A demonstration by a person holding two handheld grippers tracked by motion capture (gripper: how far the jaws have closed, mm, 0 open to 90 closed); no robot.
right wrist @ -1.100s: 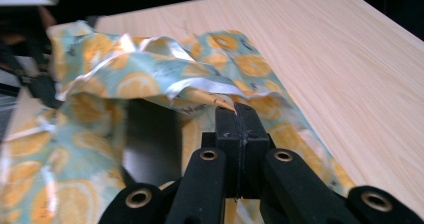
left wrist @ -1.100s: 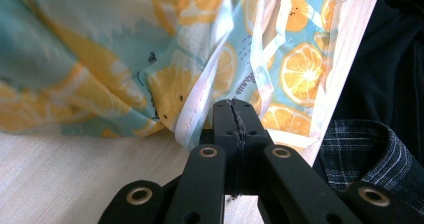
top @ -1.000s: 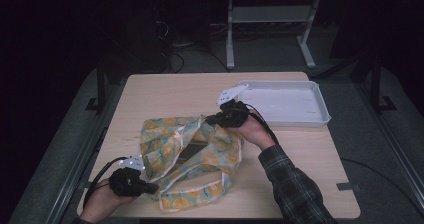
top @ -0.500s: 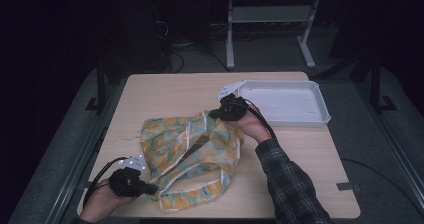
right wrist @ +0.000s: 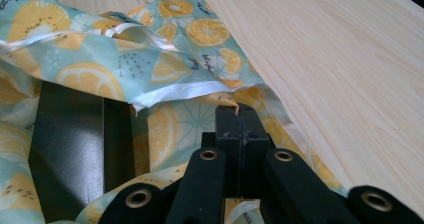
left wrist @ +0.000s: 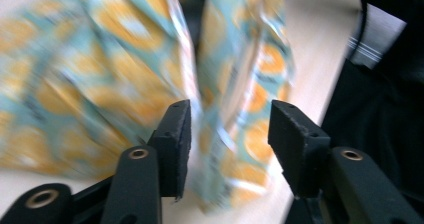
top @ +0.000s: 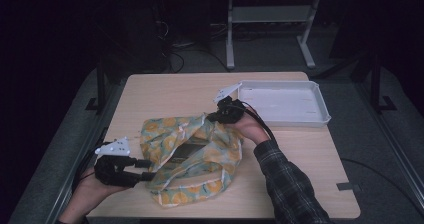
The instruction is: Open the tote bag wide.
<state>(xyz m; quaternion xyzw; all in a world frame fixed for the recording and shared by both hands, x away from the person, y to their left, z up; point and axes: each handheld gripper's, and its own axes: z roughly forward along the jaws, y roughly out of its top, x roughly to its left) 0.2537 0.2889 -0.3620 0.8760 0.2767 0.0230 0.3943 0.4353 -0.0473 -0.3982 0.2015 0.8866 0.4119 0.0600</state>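
Your right gripper (top: 216,116) is clamped on the far edge of the fruit-print bag (top: 192,159) in the table's middle. Your left gripper (top: 148,169), near-left, has just been opening; the bag's edge hangs loose between its jaws.

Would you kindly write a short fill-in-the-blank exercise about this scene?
1. The fabric bag is printed with slices of ____ fruit.
2. The right gripper is ____ on the bag's edge.
3. The left gripper has its jaws ____.
4. The white tray lies to the bag's ____ in the high view.

Missing words: citrus; shut; open; right
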